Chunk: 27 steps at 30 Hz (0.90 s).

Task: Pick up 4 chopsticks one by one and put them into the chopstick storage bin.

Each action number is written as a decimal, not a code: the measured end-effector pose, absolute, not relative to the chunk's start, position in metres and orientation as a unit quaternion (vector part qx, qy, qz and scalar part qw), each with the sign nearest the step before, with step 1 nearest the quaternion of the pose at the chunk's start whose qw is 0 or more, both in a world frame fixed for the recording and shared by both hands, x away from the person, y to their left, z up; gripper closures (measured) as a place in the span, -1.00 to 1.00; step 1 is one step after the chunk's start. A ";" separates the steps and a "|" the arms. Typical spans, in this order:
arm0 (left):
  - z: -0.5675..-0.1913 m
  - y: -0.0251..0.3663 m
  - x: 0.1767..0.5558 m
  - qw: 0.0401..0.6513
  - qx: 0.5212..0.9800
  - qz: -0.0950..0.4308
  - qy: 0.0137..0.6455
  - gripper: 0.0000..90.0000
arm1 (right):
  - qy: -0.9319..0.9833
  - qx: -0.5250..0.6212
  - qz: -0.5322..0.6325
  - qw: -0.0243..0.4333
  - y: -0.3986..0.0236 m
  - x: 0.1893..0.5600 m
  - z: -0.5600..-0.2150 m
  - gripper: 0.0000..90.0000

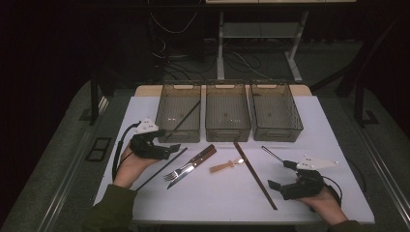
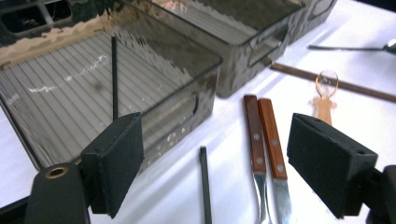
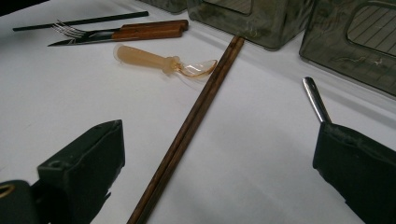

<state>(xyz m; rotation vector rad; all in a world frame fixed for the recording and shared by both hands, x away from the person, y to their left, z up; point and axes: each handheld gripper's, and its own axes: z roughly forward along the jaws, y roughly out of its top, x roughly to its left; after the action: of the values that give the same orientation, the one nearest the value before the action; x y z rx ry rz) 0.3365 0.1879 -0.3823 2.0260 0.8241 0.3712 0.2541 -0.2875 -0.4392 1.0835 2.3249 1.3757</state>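
My left gripper (image 1: 165, 141) (image 2: 215, 135) stands open with nothing between its jaws, just in front of the left grey bin (image 1: 178, 134) (image 2: 177, 107). A black chopstick (image 1: 186, 116) (image 2: 114, 79) leans inside that bin. A second black chopstick (image 1: 162, 169) (image 2: 204, 186) lies on the white table below the left jaws. Beside it lie a fork and knife with wooden handles (image 1: 193, 162) (image 2: 264, 133) (image 3: 140, 30). My right gripper (image 1: 281, 175) (image 3: 219, 140) is open over a pair of brown chopsticks (image 1: 255, 175) (image 3: 196, 112), apart from them.
A small amber spoon (image 1: 226, 166) (image 3: 154, 59) lies mid-table. A thin metal utensil (image 1: 271, 153) (image 3: 316, 99) lies by the right gripper. The middle bin (image 1: 227, 131) and right bin (image 1: 276, 133) stand in a row at the back. The table's front edge is near my forearms.
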 end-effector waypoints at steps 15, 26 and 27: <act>-0.403 0.195 0.310 0.418 0.836 0.145 0.325 -0.66 | 0.791 0.373 0.470 0.119 -0.289 0.253 -0.439 -0.95; -0.421 0.213 0.298 0.400 0.839 0.155 0.335 -0.37 | 0.792 0.372 0.470 0.118 -0.288 0.253 -0.439 -0.94; -0.422 0.214 0.298 0.391 0.843 0.157 0.334 -0.31 | 0.792 0.372 0.470 0.118 -0.288 0.253 -0.440 -0.95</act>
<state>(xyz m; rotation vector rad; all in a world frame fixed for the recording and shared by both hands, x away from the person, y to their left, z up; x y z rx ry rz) 0.2977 0.2144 -0.4218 2.1415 0.8485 0.3985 0.2527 -0.2881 -0.4395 1.0892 2.3156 1.3743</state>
